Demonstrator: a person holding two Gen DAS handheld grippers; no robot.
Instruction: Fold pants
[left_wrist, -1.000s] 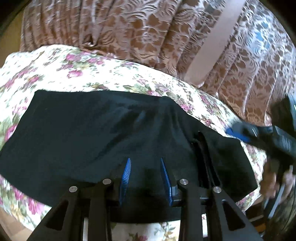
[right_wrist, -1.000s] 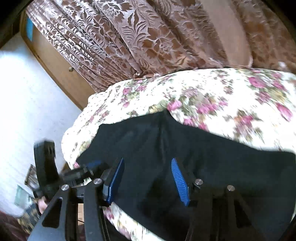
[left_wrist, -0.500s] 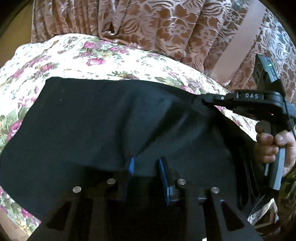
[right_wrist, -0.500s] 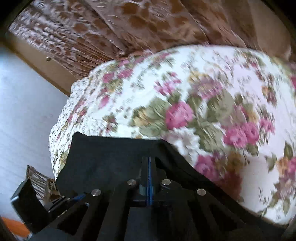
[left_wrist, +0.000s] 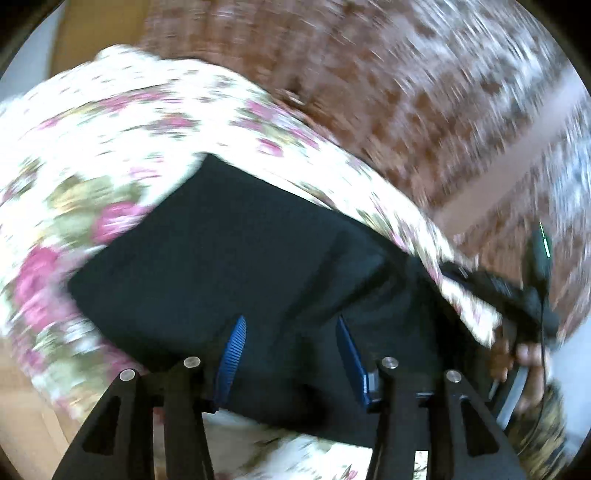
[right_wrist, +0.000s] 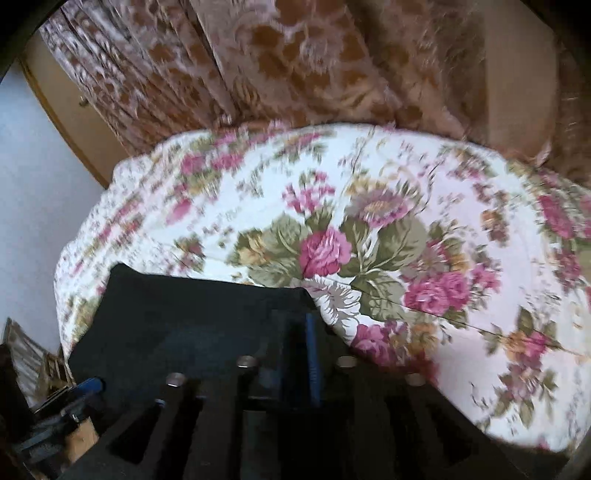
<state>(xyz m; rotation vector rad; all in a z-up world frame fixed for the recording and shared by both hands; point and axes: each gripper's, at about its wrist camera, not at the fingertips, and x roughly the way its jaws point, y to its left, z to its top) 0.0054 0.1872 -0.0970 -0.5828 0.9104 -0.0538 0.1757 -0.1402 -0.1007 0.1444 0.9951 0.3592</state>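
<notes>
Black pants (left_wrist: 236, 266) lie folded into a dark slab on a bed covered by a floral bedspread (right_wrist: 388, 229), white with pink roses and green leaves. The pants sit at the near edge of the bed, with bare bedspread beyond them on the far side.

The left gripper (left_wrist: 291, 350) is over the near edge of the pants. Its jaws are opening and stand fairly wide, blue ribbed pads apart; black cloth shows between them but the pads do not press on it.

The right gripper (right_wrist: 295, 354) is at a corner of the pants. Its jaws are narrow and opening, with dark cloth around them; whether the pads still pinch cloth cannot be told.

From the left wrist view, a hand (left_wrist: 517, 362) holds the right gripper's handle. Brown patterned curtains (right_wrist: 277, 62) hang behind the bed. The left view is blurred.
</notes>
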